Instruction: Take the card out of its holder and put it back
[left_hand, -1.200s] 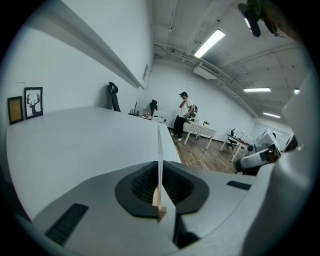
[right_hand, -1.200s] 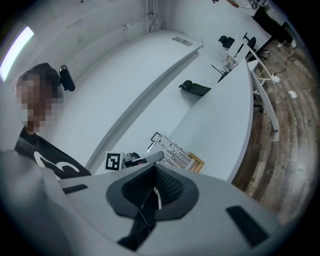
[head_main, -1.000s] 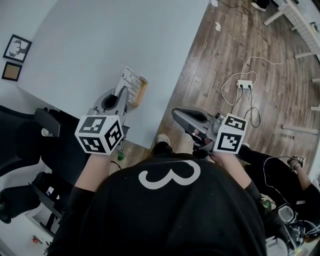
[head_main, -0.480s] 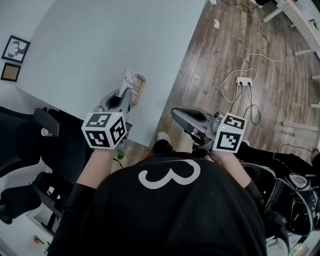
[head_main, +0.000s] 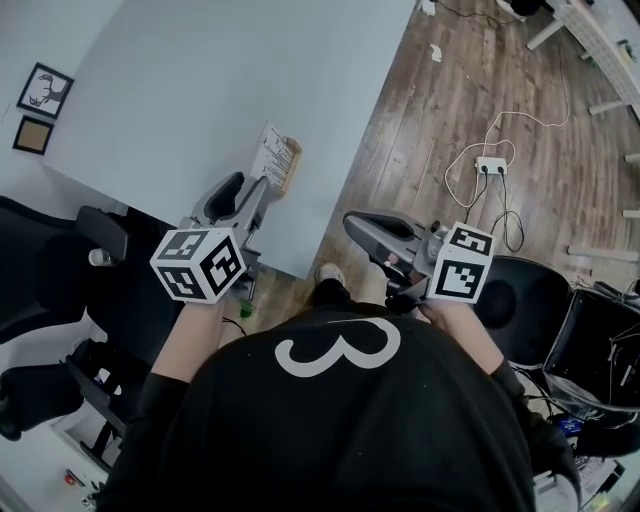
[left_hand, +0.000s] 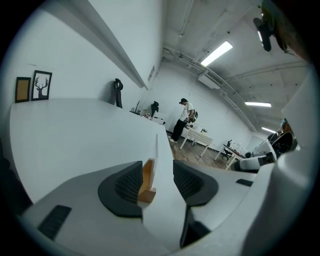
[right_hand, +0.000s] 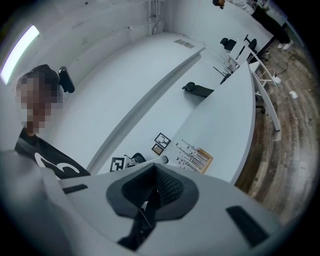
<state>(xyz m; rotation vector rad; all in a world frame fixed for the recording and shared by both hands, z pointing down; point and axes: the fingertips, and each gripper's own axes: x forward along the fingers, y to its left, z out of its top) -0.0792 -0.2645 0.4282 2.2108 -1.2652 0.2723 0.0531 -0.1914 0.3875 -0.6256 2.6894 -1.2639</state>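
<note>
Opening wide, my left tongs (left_hand: 158, 176) straddle the card (head_main: 272, 155), which stands upright in its wooden holder (left_hand: 147, 181) near the table (head_main: 180, 90) edge; neither pad presses on the card. My right tongs (right_hand: 156, 175) are closed and empty. I judge the card light, thin and bendy, so I would pinch its upper part gently, flat faces between the pads.

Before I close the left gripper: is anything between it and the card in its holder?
Nothing visible stands in the way. The card stands in its wooden holder, directly between the jaws of the left gripper. The jaws are opening and neither pad presses on the card.
</note>
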